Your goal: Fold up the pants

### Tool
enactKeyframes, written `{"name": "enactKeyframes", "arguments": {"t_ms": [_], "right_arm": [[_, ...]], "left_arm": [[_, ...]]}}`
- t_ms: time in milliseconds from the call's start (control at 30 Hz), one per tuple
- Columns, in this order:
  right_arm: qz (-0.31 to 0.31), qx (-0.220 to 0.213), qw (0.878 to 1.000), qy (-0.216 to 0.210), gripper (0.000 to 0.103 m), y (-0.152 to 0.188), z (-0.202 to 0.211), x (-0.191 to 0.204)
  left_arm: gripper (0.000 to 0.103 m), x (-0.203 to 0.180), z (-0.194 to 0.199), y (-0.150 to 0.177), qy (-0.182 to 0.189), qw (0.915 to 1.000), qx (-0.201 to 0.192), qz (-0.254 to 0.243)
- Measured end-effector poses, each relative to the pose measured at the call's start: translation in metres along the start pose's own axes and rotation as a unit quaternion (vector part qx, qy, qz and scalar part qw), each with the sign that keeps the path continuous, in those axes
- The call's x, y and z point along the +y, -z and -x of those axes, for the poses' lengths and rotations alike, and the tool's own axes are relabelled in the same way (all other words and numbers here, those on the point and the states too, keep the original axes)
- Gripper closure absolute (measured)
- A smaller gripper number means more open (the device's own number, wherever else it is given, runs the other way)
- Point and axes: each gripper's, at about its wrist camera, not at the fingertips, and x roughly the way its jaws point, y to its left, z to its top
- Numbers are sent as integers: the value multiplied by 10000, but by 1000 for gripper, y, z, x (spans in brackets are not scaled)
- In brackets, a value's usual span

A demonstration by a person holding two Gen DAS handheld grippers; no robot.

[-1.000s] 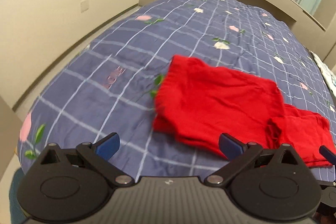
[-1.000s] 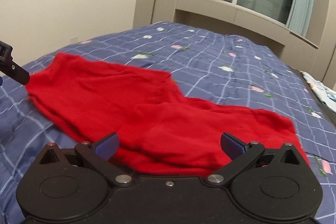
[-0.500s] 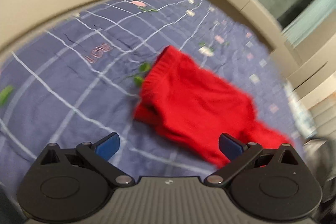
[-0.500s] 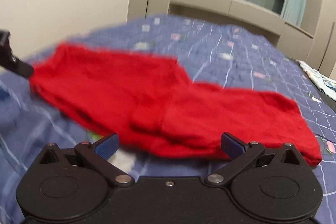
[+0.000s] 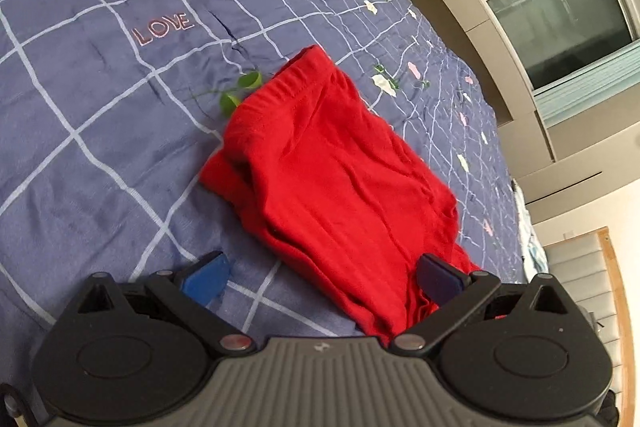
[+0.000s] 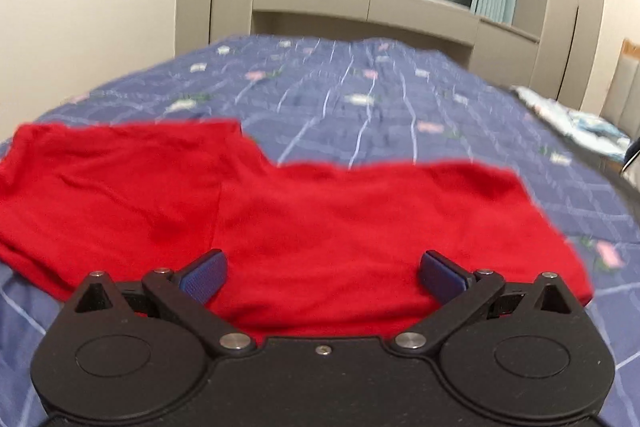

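Both grippers, left (image 5: 322, 277) and right (image 6: 322, 277), are spread wide, gripping nothing, above red pants (image 5: 340, 179) lying on a blue quilt (image 5: 100, 107); waistband at twelve o'clock.

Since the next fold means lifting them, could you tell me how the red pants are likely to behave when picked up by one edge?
The red pants will probably drape limply: the thin fabric already lies in soft wrinkles and layered folds on the blue quilt. They look light, so lifting should be easy, though the loose layers may slide apart.
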Motion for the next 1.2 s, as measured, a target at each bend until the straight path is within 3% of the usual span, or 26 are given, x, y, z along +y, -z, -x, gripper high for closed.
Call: {"name": "enactKeyframes", "arguments": {"t_ms": [367,433,467,533,600,800,900,1000,1200], "right_arm": [[-15,-45,10000,-32,0,3,0,2],[-12,-43,10000,-32,0,3,0,1],[-13,-48,10000,-32,0,3,0,1],[-18,-55,10000,-36,0,2,0,1],[-15,-58,10000,-33,0,2,0,1],[-22,-63,10000,-41,0,3,0,0],[-33,-68,10000,-49,0,3,0,0],[-26,-65,10000,-43,0,3,0,0],[-35,-71,10000,-51,0,3,0,0]], "left_arm": [[4,-11,-7,-3,-347,9994,-90,11],[25,-14,-6,-3,-595,9979,-230,-86],[29,-15,-5,-3,-631,9975,-288,-127],[49,-15,-3,-3,-614,9975,-331,-134],[59,-15,-4,-3,-595,9975,-380,-86],[67,-6,-5,-6,-520,9968,-528,285],[84,-7,-6,-6,-740,9942,-682,387],[95,-19,-6,-7,-887,9927,-797,185],[98,-45,4,-5,-762,9895,-1209,-196]]}}
